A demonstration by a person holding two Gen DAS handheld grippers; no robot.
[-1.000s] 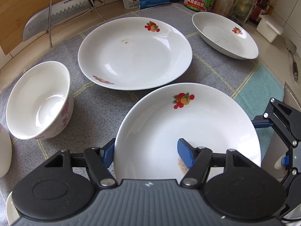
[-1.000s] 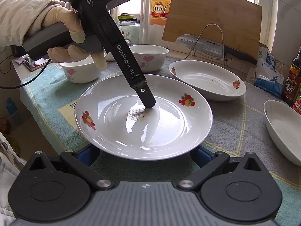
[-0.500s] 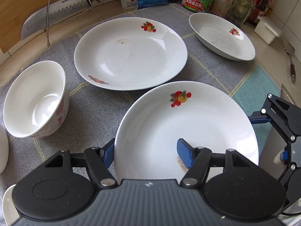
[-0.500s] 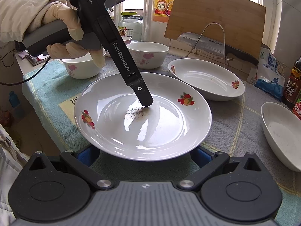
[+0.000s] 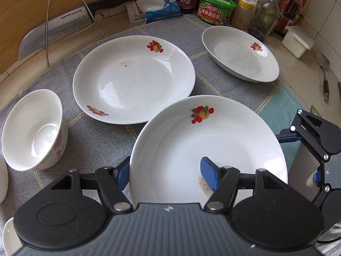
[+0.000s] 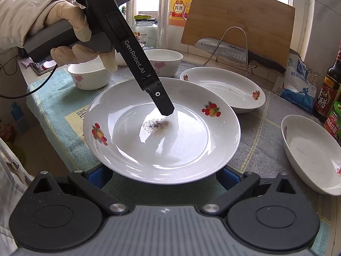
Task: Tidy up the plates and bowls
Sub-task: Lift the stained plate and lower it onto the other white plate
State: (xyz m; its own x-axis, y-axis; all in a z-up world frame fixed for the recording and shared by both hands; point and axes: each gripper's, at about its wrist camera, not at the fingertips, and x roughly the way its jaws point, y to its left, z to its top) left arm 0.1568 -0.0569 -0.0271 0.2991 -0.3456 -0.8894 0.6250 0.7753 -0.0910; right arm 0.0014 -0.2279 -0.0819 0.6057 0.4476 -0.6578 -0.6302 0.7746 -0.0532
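The white round ceramic plate with red fruit decals [image 5: 208,149] is sitting in the left gripper [image 5: 168,172], lifted a little off the grey and teal checked cloth [image 5: 102,140]. One blue finger pad [image 5: 210,176] is lying on the plate's inner face beside a speckled smudge, while the other pad [image 5: 122,173] is sitting outside the rim, so the fingers are pinching the plate's near edge between them.

Just beyond this plate, a second white fruit-decal plate [image 5: 134,79] is lying flat on the cloth, apparently the place to stack onto. Farther beyond, toward the jars, a third white deep plate [image 5: 240,53] is waiting on its own. To the held plate's left a white bowl with pink flowers [image 5: 34,130] is leaning on its side, and the right view is showing more flowered bowls [image 6: 89,76] behind the plate.

As a judgement, the organizing is only beginning: nothing appears stacked yet, and every plate and bowl remains to be gathered.

The right gripper [image 6: 164,176] is hovering at the held plate's opposite edge, its fingers spread wide on either side below the rim and gripping nothing.
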